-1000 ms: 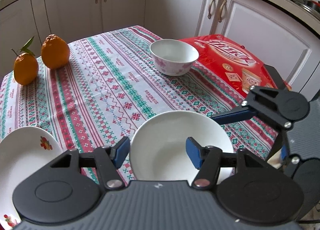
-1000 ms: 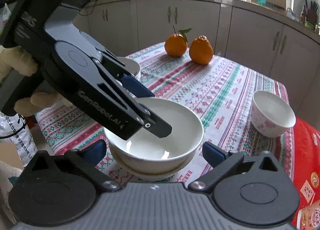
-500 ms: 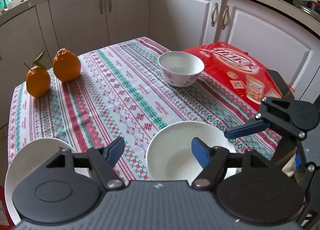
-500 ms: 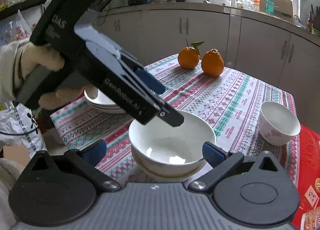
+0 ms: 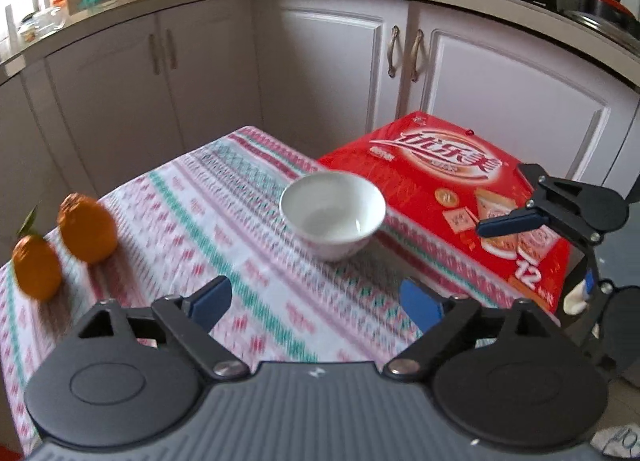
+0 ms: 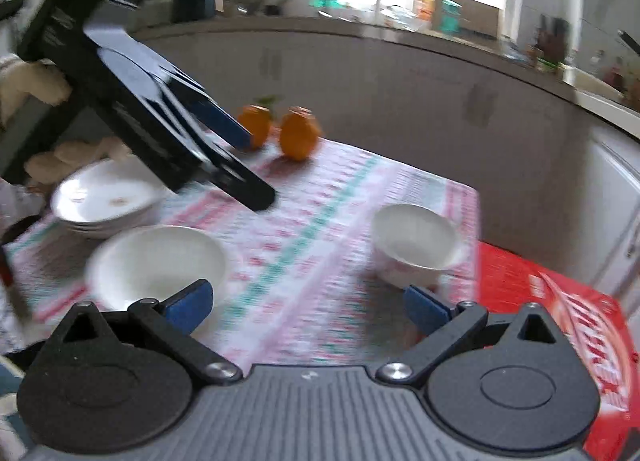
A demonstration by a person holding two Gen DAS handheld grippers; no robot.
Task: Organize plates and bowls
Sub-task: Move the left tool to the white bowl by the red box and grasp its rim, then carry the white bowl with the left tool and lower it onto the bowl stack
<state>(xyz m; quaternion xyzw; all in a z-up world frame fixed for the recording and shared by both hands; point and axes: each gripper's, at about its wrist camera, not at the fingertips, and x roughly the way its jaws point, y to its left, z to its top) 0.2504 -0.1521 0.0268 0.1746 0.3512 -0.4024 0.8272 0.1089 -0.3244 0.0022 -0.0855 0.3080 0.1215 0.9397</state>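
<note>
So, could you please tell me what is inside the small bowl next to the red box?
The small bowl looks empty: its white inside shows in both wrist views, holding nothing. What lies under it is hidden; it stands on the striped tablecloth beside the red box.

open patterned tablecloth lies clear at twelve o'clock; small white floral bowl and flat red carton obstruct at one o'clock.

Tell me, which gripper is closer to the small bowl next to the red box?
Right, though not by much. The right gripper hangs just in front of the small bowl. The left gripper, its jaws opening and empty, sits farther back over the tablecloth.
</note>
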